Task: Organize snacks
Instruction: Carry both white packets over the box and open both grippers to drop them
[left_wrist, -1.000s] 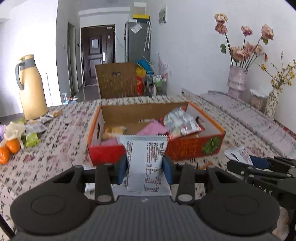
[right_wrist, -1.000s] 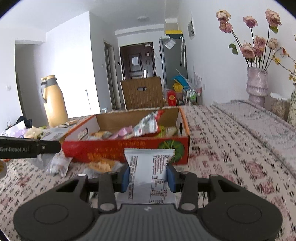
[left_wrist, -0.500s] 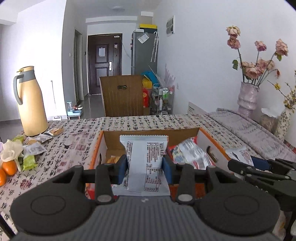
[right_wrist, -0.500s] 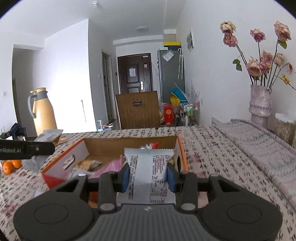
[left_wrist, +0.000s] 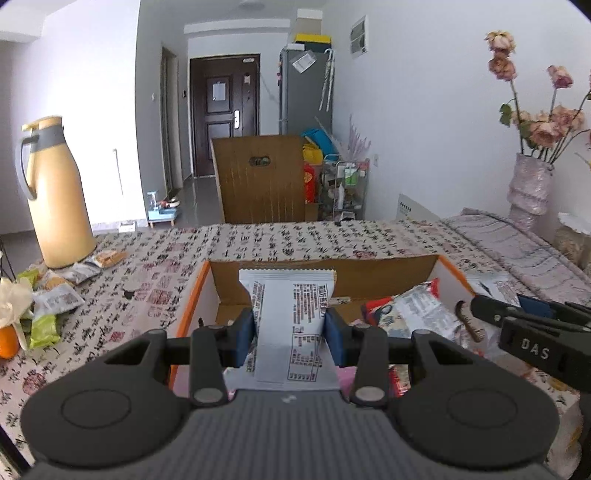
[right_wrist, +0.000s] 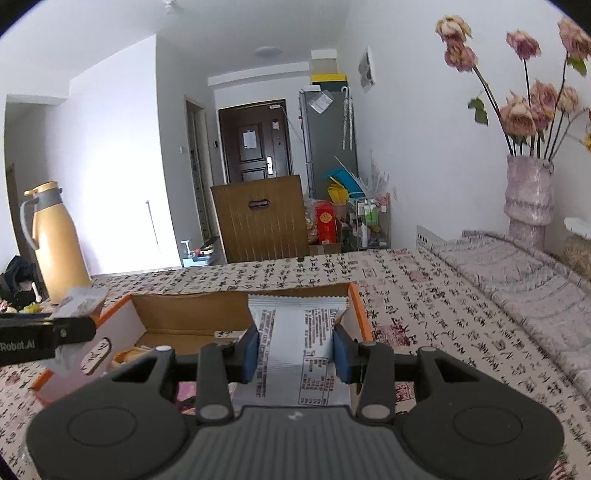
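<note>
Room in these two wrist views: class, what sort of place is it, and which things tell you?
Most likely a lived-in flat, in its dining or living area. A table under a patterned cloth holds a vase of dried roses; beyond it stand a fridge and the dark front door.

The box (left_wrist: 192, 306) is open on top. Snack packets (left_wrist: 410, 314) crowd its right half. The right gripper (left_wrist: 532, 332) hangs beside them.

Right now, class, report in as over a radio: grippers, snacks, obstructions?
Left gripper shut on white packet, over box. Right gripper shut on second white packet, over same box. Nothing blocking.
</note>
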